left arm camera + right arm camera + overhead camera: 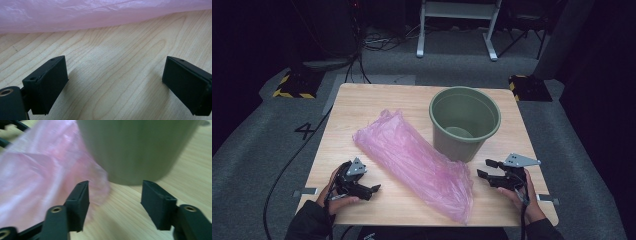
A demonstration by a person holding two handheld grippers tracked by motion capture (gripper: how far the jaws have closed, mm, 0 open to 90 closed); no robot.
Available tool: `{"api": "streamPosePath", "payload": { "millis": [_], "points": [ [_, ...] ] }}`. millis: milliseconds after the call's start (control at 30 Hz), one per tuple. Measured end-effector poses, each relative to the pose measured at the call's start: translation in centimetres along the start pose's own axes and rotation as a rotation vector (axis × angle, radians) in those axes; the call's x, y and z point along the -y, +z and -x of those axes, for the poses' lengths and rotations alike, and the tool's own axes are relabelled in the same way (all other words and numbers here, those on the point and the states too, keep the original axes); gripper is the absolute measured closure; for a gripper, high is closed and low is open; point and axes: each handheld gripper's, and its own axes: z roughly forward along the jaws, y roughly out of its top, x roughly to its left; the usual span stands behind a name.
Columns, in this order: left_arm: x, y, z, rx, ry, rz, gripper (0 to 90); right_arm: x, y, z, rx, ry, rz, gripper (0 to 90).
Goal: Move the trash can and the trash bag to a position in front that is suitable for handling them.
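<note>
Jaws stand wide and empty on both the left gripper (373,189) and the right gripper (485,168). Between them the pink plastic bag (414,160) lies flat on the counter (362,105), its long axis slanting from far-left to near-right beside the green bucket (465,122). Its near end lies just beside the right gripper, likely the nearer one.

The right gripper view is blurred, its frame cutting off the green bucket (130,147) and pink bag (42,177).
</note>
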Motion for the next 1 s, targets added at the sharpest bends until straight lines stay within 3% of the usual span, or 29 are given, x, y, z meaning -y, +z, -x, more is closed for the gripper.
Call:
{"api": "streamPosePath", "payload": {
  "millis": [367,433,533,700,833,867,933,1000],
  "points": [
    [0.0,0.0,0.0,0.0,-0.001,0.0,5.8,-1.1,0.4,-3.7,-0.103,-0.024,-0.02,23.7],
    [0.0,0.0,0.0,0.0,0.0,0.0,5.9,-1.1,1.0,-4.8,-0.124,-0.039,-0.047,21.6],
    [0.0,0.0,0.0,0.0,0.0,0.0,5.8,-0.7,2.2,-5.8,-0.113,-0.059,-0.112,22.0],
    [0.0,0.0,0.0,0.0,0.0,0.0,5.9,0.2,3.9,-6.4,-0.099,-0.076,-0.187,25.0],
    [0.0,0.0,0.0,0.0,0.0,0.0,5.8,0.7,4.6,-5.8,-0.071,-0.077,-0.212,44.4],
    [0.0,0.0,0.0,0.0,0.0,0.0,5.9,0.7,4.6,-5.8,-0.071,-0.077,-0.212,44.4],
    [0.0,0.0,0.0,0.0,-0.002,0.0,5.8,0.8,4.3,-5.1,-0.044,-0.106,-0.206,64.0],
    [0.0,0.0,0.0,0.0,0.0,0.0,5.9,0.8,4.2,-4.9,-0.039,-0.105,-0.207,68.7]
  ]
}}
